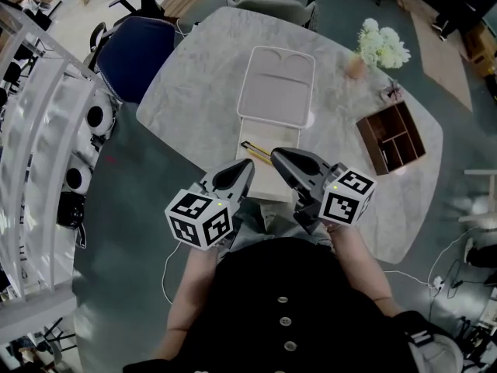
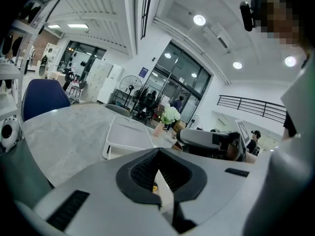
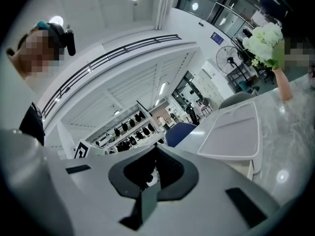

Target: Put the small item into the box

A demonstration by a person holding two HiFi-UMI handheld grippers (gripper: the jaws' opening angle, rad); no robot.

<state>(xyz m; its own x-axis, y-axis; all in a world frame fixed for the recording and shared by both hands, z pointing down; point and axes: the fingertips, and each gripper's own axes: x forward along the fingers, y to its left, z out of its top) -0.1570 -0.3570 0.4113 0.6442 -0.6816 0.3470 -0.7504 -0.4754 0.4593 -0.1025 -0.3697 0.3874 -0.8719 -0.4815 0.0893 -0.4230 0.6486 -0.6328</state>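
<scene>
The left tool (image 1: 245, 166) and right tool (image 1: 278, 156) are both closed and empty above the near half of a smooth white hinged box (image 1: 276, 92), which lies open on the marbled bench (image 1: 194, 99). A slim yellow-and-black item (image 1: 255, 151) lies there, just beyond their tips. In the left gripper view the jaws meet, with the flat lid (image 2: 129, 134) beyond. In the right gripper view the jaws meet too.
</scene>
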